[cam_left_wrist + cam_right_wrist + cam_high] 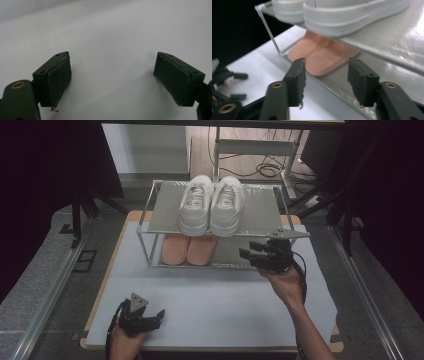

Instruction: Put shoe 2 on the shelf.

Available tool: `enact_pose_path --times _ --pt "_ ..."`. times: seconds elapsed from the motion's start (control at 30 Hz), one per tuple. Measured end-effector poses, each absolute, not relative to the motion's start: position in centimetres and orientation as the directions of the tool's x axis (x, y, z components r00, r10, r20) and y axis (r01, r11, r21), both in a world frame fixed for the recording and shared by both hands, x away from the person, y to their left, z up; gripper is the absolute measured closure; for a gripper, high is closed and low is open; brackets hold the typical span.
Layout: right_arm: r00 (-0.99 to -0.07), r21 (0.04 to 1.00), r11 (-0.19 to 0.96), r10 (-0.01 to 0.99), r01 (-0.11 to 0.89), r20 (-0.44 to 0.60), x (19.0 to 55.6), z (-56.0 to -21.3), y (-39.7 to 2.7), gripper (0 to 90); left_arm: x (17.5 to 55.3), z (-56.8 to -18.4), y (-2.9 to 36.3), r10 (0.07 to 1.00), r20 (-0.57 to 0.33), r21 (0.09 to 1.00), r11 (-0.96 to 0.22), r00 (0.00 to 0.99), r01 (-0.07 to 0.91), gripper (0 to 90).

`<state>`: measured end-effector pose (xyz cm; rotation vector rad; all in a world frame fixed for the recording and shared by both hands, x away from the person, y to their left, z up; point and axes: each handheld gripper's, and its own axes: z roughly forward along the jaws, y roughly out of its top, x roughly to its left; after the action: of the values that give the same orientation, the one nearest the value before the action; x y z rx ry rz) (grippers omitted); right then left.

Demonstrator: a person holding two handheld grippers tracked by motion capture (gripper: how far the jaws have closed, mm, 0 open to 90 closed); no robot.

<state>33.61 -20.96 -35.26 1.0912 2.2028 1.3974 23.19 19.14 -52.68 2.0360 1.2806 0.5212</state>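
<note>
Right gripper (pixel 246 251) sits at centre right of the high view, fingers (pixel 297 77) parted with nothing between them; the pink slippers (pixel 322 56) lie just beyond them on the lower rack shelf (pixel 230 260). Left gripper (pixel 156 316), lower left on the counter (pixel 215 300), fingers spread wide and empty. Count: two pink slippers, two white sneakers (pixel 212 205) on top.

A two-level rack (pixel 150 220) is standing toward the far side of the table (pixel 215 305). A pair of sneakers (pixel 212 205) is sitting side by side on its upper shelf, and a pair of slippers (pixel 189 250) is lying directly beneath them on the lower shelf. The right gripper (pixel 247 251) is hovering just right of the slippers at the rack's front edge. The left gripper (pixel 157 316) is resting near the table's front left, well apart from the rack.
</note>
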Motion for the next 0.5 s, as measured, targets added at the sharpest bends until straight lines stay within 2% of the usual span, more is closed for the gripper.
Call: enact_pose_path --times 0.23,0.37,0.5 --pt "-0.672 0.867 0.282 0.737 0.410 0.078 32.4 -37.0 -22.5 31.8 23.2 -52.7 19.1 0.899 -0.016 0.717 -0.295 0.439 0.632 14.6" --pt "-0.673 0.850 0.356 0.739 0.388 -0.002 31.8 -38.7 -22.5 25.0 23.2 -52.7 19.2 0.897 -0.014 0.715 -0.299 0.441 0.632 14.5" --pt "-0.685 0.840 0.372 0.729 0.395 -0.001 31.8 -40.6 -22.5 19.3 23.2 -52.7 19.1 0.899 -0.016 0.718 -0.295 0.438 0.631 14.6"
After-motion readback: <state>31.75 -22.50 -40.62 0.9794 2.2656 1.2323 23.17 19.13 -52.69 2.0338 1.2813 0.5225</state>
